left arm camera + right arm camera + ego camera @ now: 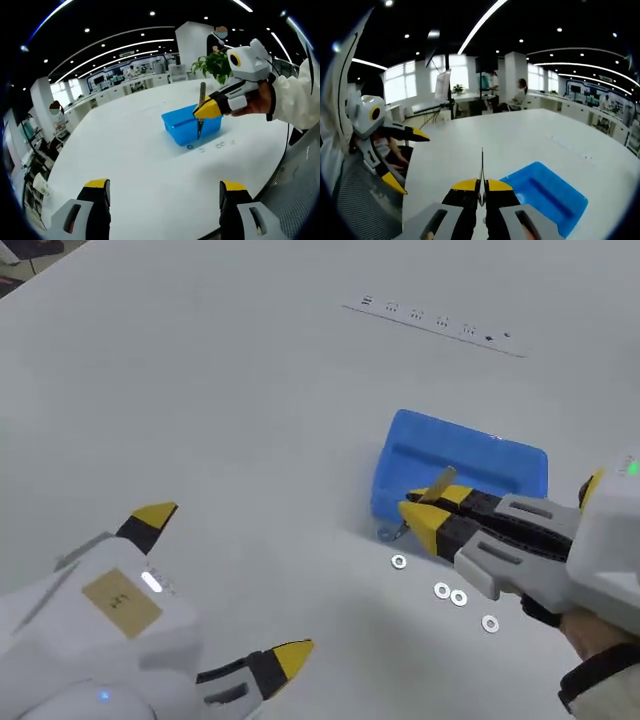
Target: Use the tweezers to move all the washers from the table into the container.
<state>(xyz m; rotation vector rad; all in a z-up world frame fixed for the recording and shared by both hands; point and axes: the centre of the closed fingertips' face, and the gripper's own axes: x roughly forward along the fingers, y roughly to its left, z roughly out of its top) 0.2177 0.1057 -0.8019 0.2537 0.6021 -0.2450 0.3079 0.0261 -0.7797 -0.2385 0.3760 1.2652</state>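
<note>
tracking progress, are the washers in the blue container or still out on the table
Out: at least four washers lie on the white table beside the blue container.

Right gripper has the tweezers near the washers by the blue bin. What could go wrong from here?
1. The washers lie flat on the smooth table; the tips of the tweezers may skid them away rather than catch them.
2. The tweezers are clamped only between the jaws of the right gripper, so they could twist or slip under pressure.
3. The container sits close by; a low swing might knock it.
</note>
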